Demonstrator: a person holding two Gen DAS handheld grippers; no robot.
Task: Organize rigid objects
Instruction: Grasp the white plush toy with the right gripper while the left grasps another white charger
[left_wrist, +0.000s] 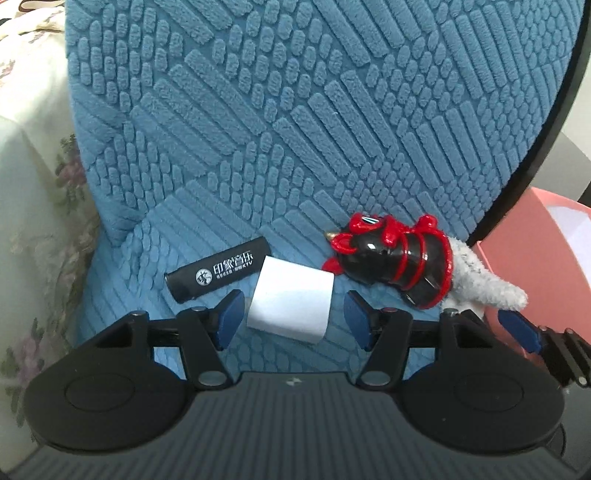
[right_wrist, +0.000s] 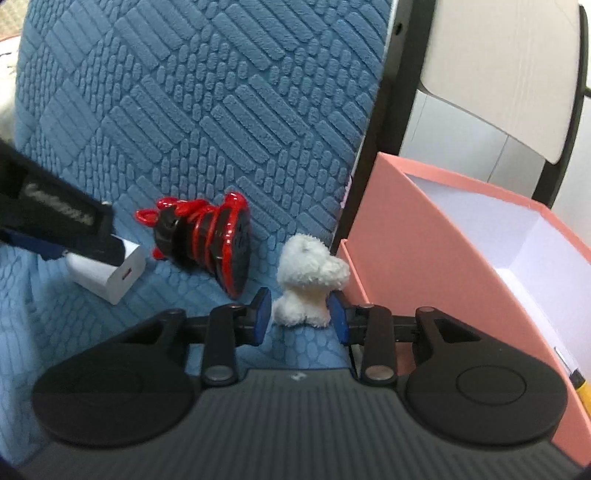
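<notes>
Left gripper (left_wrist: 293, 319) half open around white charger cube (left_wrist: 290, 299), pads not touching; black lighter (left_wrist: 218, 273) at 10 o'clock. Right gripper (right_wrist: 300, 319) pinching white plush (right_wrist: 308, 286); red-black figurine (right_wrist: 207, 242) at 10, pink box (right_wrist: 424, 258) hard at 3.

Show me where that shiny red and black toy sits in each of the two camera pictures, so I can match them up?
Left wrist view: the red and black toy lies right of centre on the blue cushion, beyond and to the right of the white charger.
Right wrist view: the toy lies left of centre, between the charger and the white plush dog.
Shared landmark: the pink box, right of the cushion in both views.
</notes>
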